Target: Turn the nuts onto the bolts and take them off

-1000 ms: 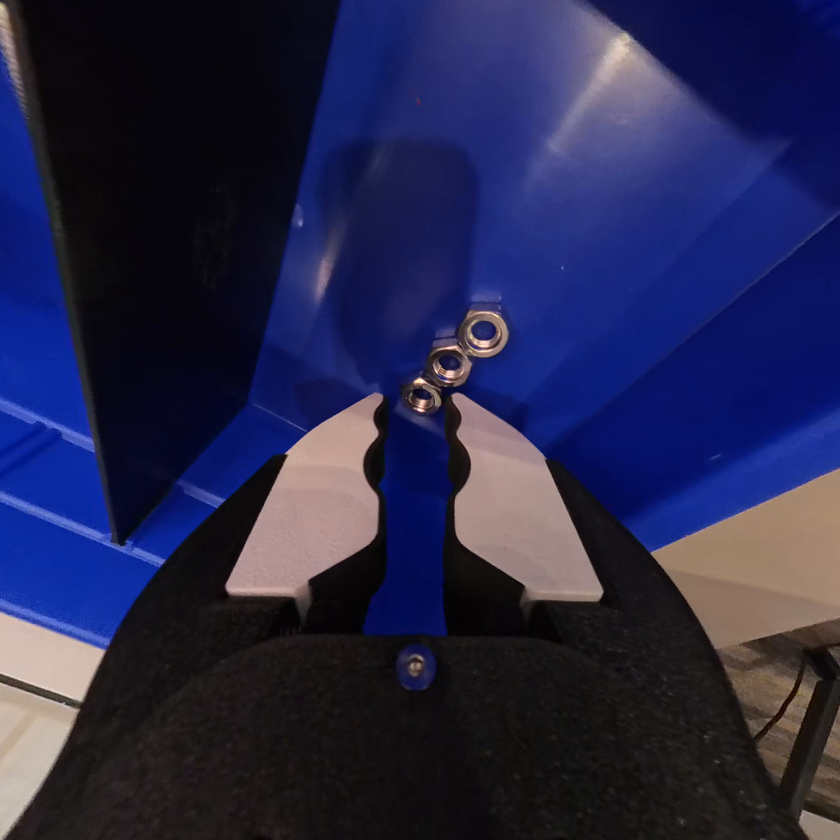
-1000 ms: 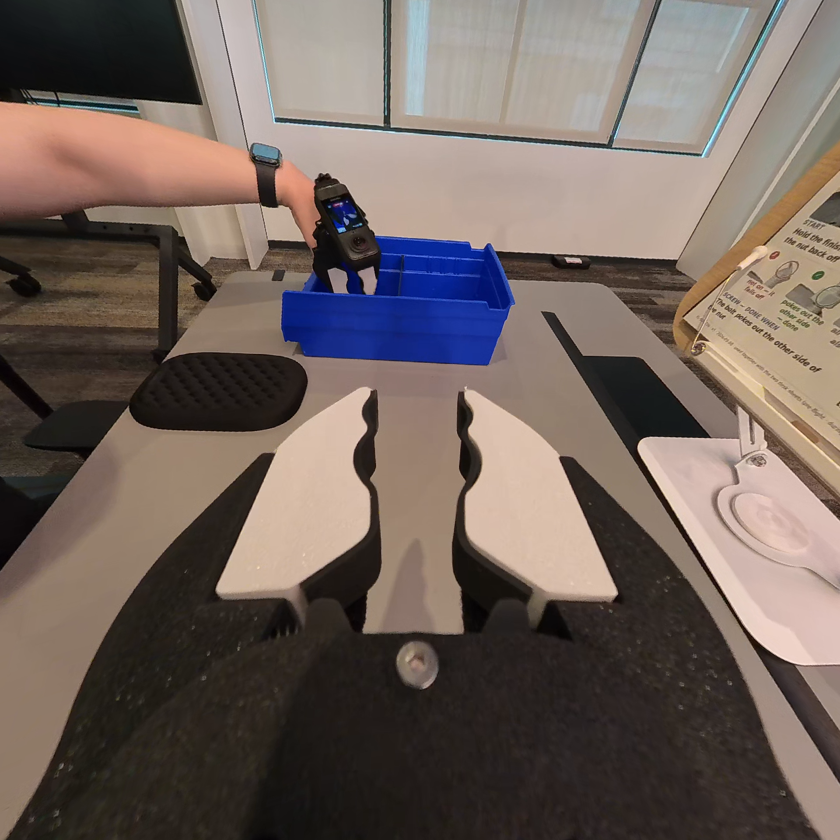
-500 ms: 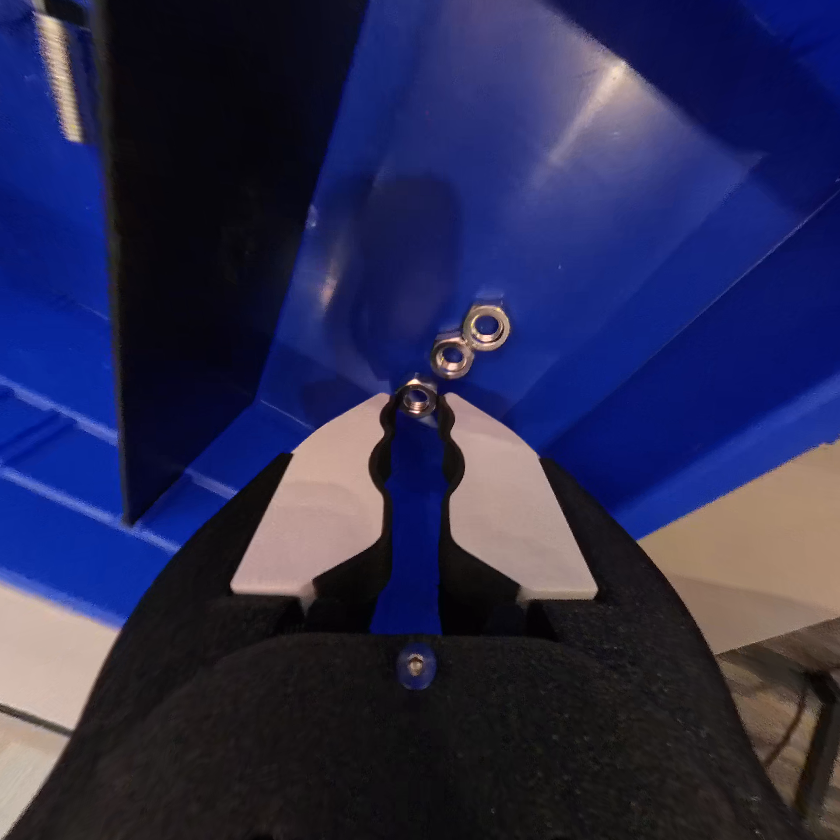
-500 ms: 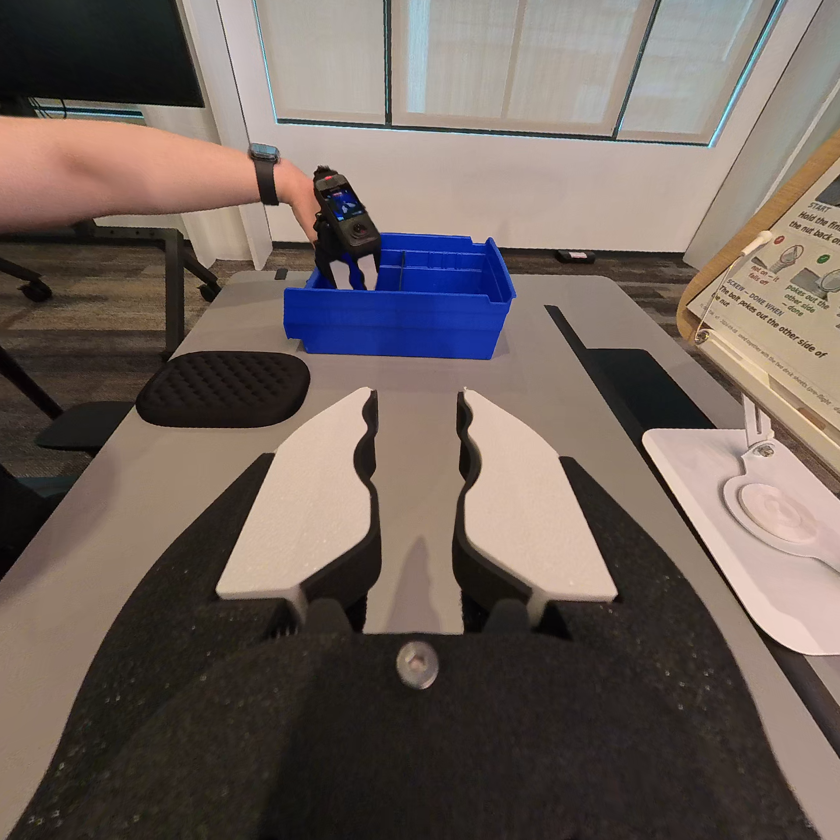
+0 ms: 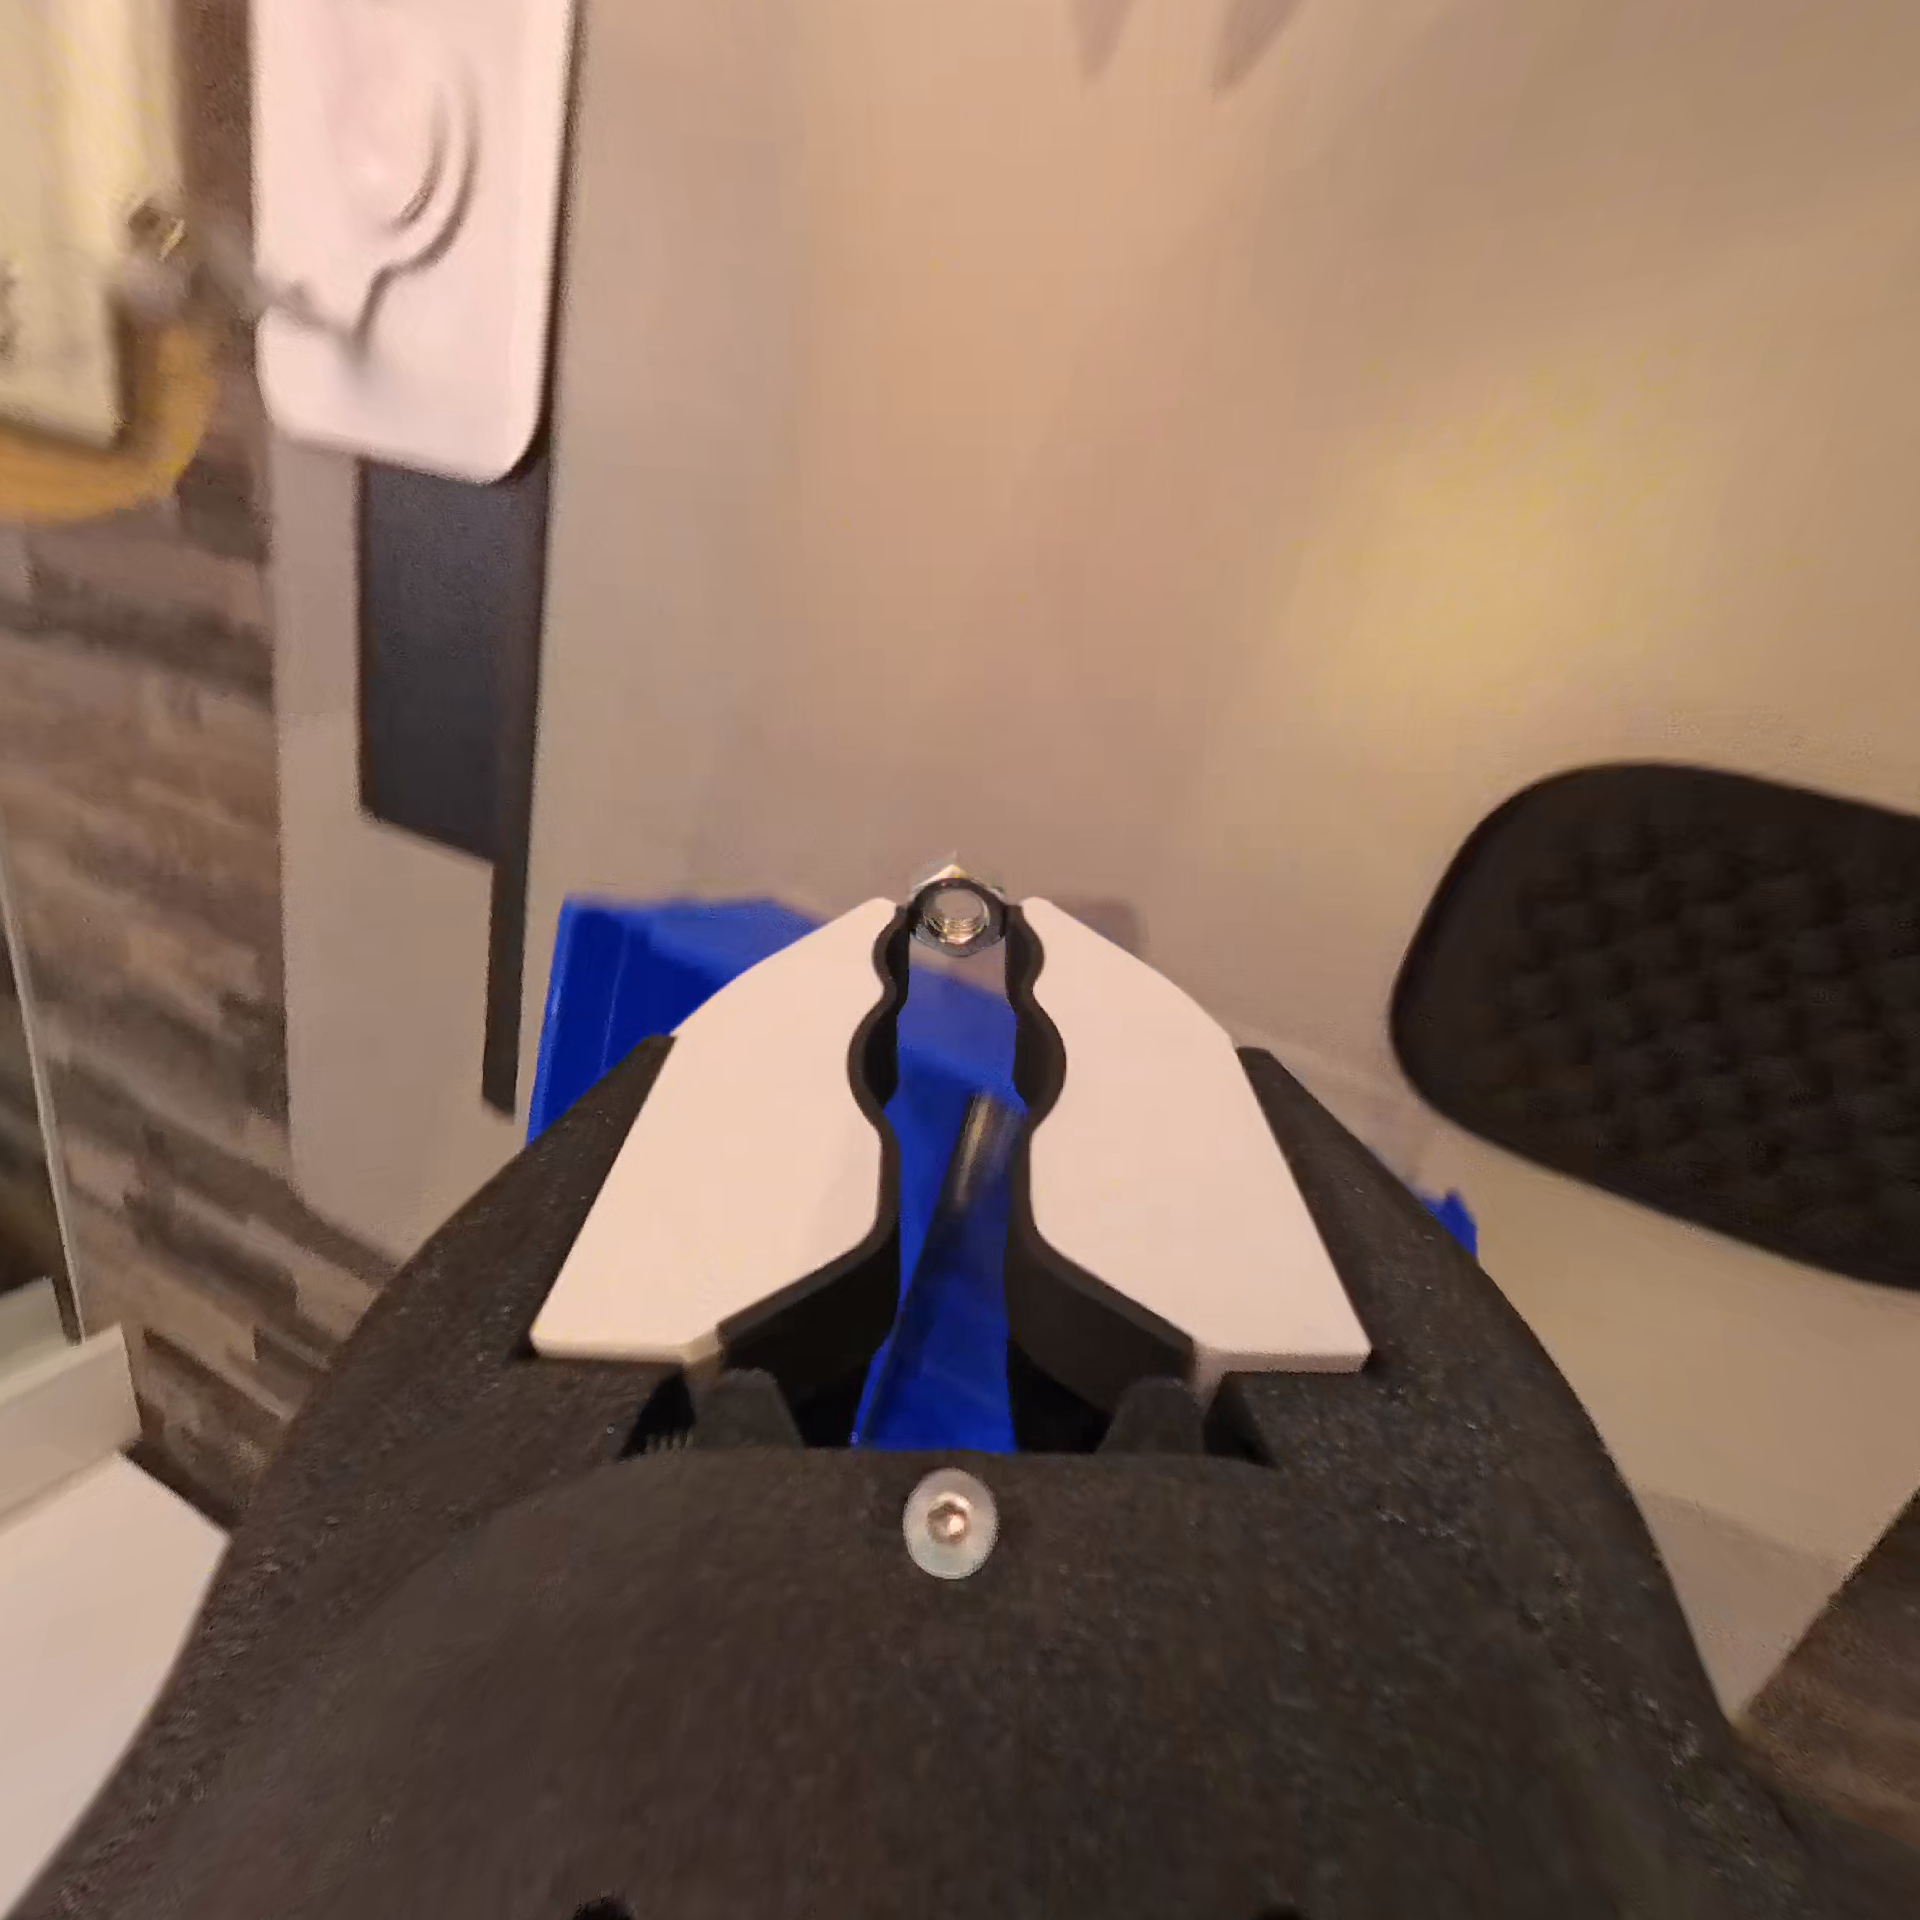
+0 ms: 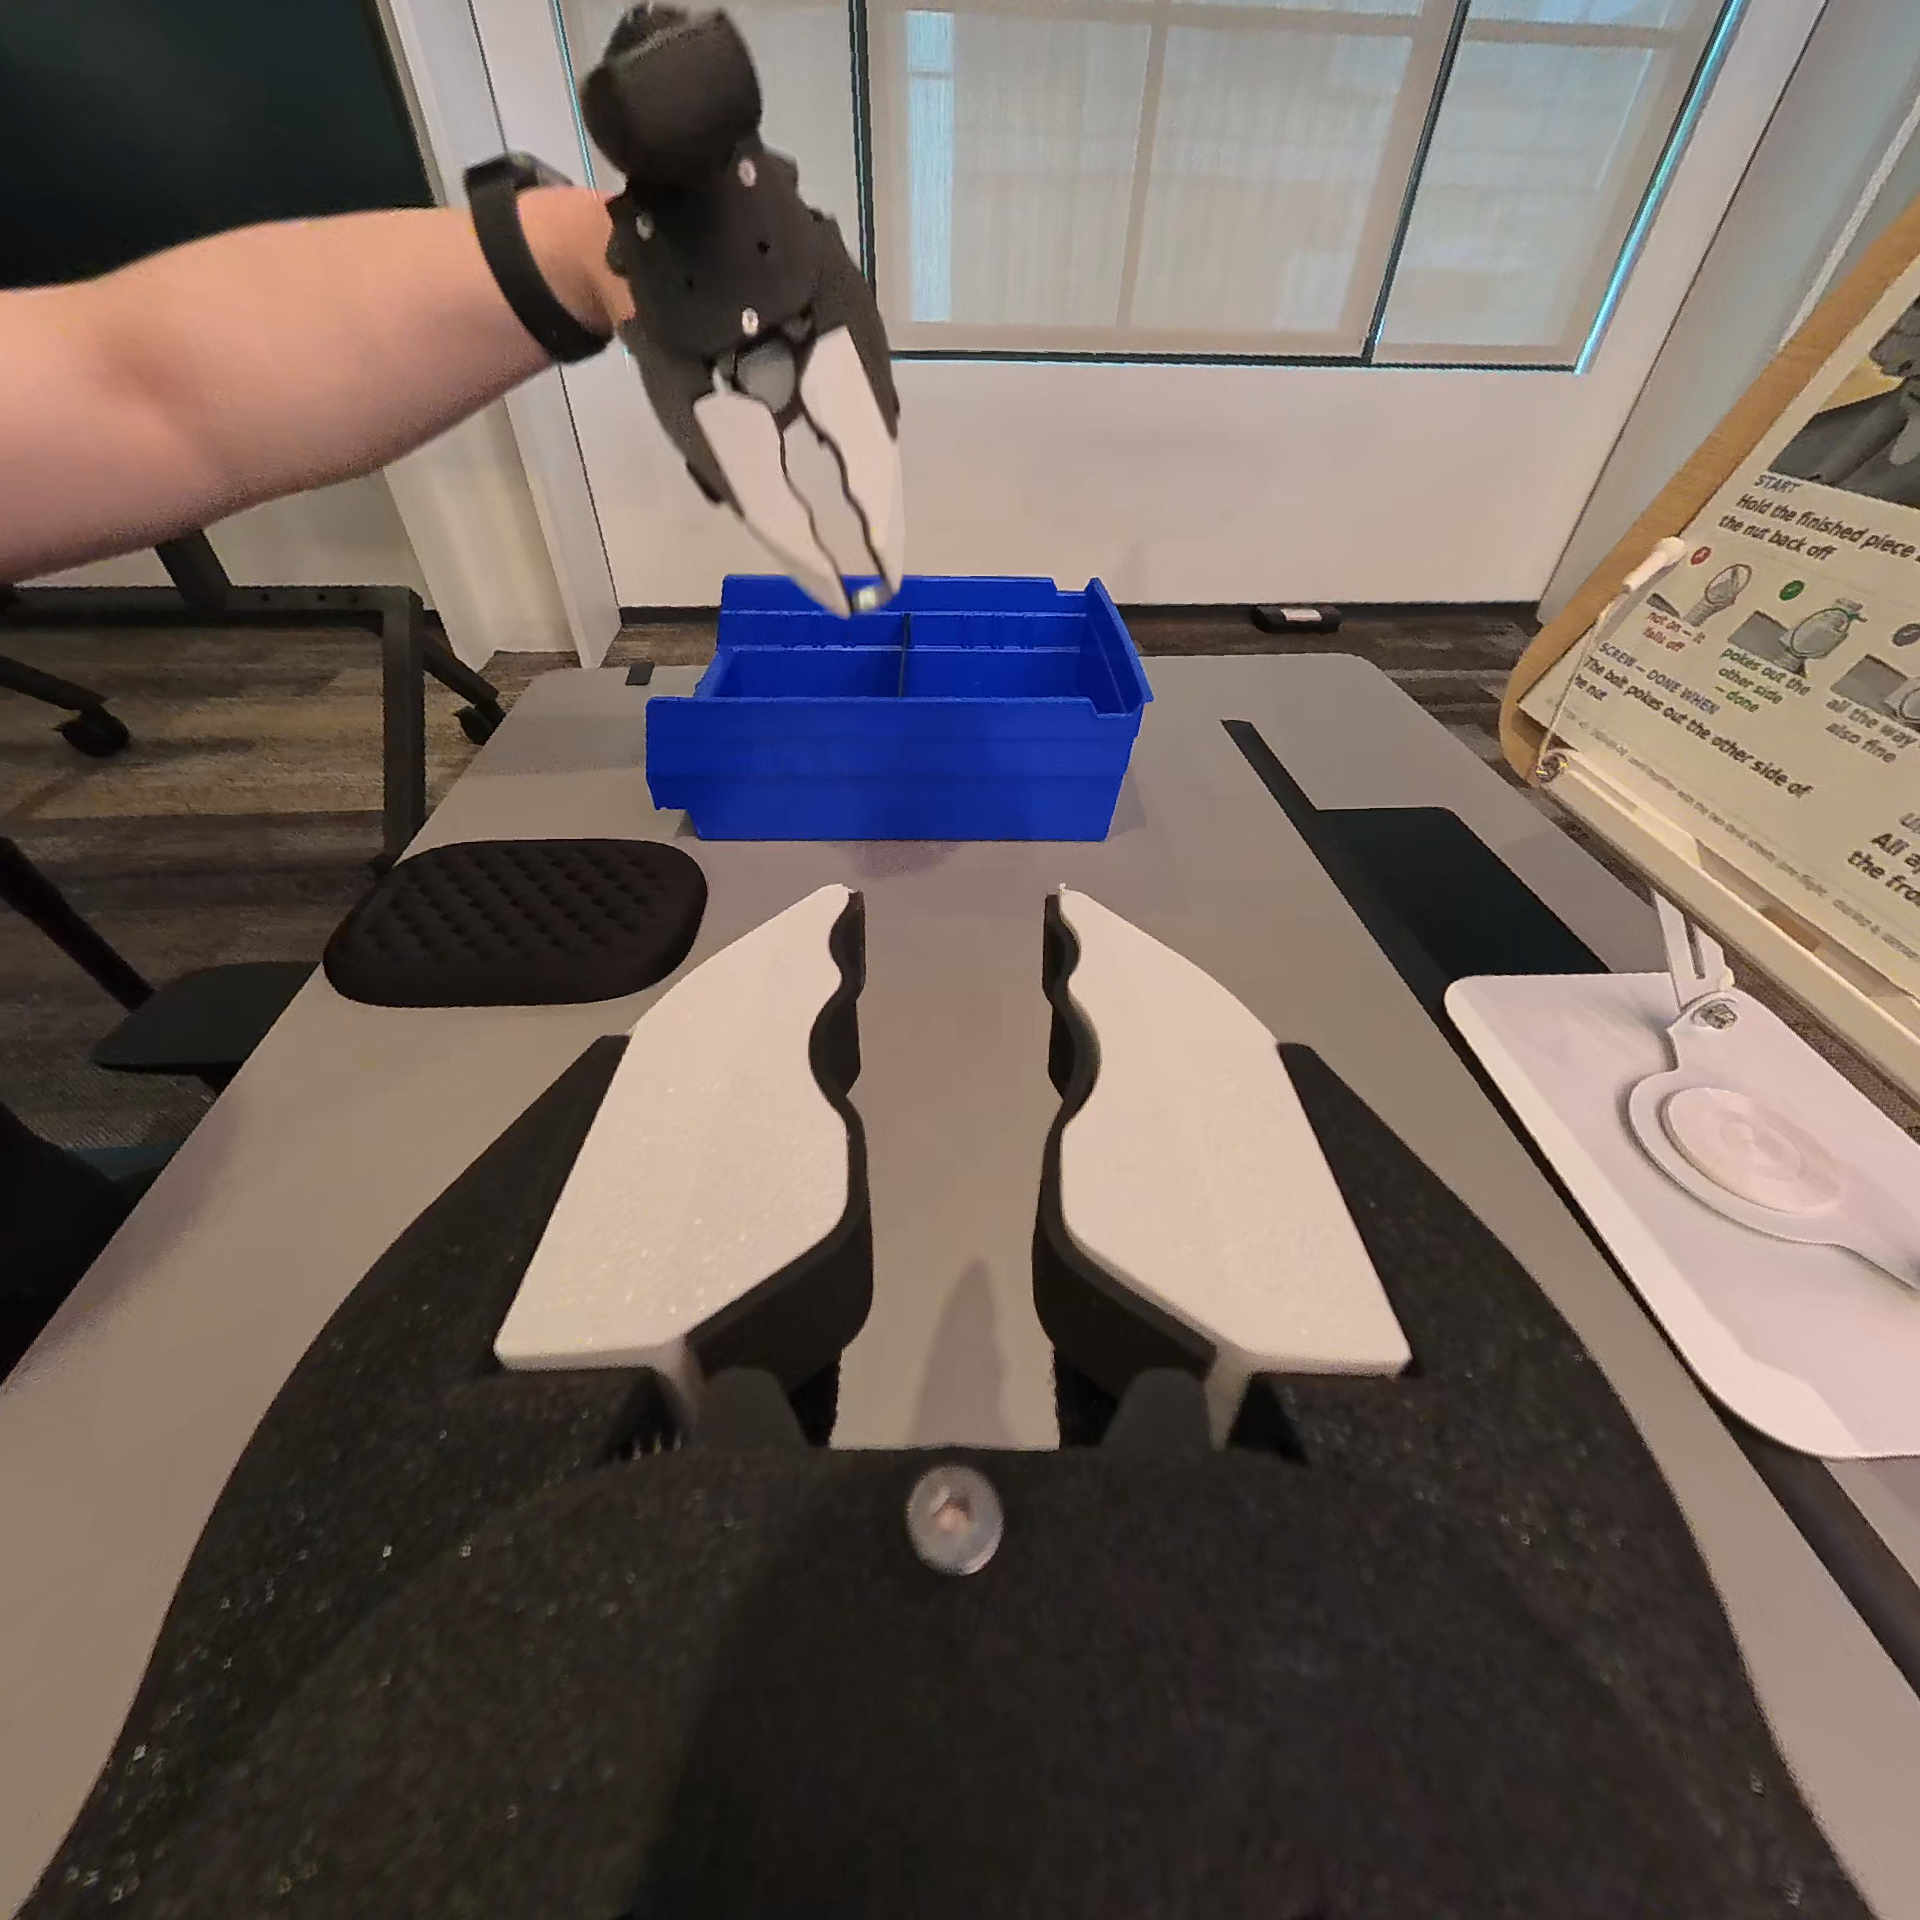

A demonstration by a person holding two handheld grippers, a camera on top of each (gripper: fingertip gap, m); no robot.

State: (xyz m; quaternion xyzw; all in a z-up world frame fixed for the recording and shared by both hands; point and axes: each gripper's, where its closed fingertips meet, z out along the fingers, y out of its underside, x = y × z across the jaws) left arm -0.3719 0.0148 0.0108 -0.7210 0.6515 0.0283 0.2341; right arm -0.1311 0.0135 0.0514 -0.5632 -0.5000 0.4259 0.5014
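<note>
My left gripper point(image 5: 956, 920) is shut on a small silver nut point(image 5: 954, 923) held at its fingertips, hole facing the camera. In the right wrist view the left gripper point(image 6: 857, 597) hangs in the air above the blue bin point(image 6: 894, 769), tips pointing down toward me, the nut point(image 6: 869, 595) glinting between them. The bin also shows below the left fingers point(image 5: 665, 956), with a blurred bolt point(image 5: 982, 1132) lying inside it. My right gripper point(image 6: 951, 925) is open and empty, low over the grey table in front of the bin.
A black dimpled pad point(image 6: 520, 920) lies left of the bin, and shows at right in the left wrist view point(image 5: 1683, 1008). A white stand base point(image 6: 1683, 1174) with an instruction board point(image 6: 1766, 623) is at the right. A black divider point(image 6: 904, 649) splits the bin. There is about 25 cm between the tips of the two grippers.
My left gripper closed on the nearest nut in the bin, lifted it out and swung round toward the right gripper. The right gripper has hardly moved.
</note>
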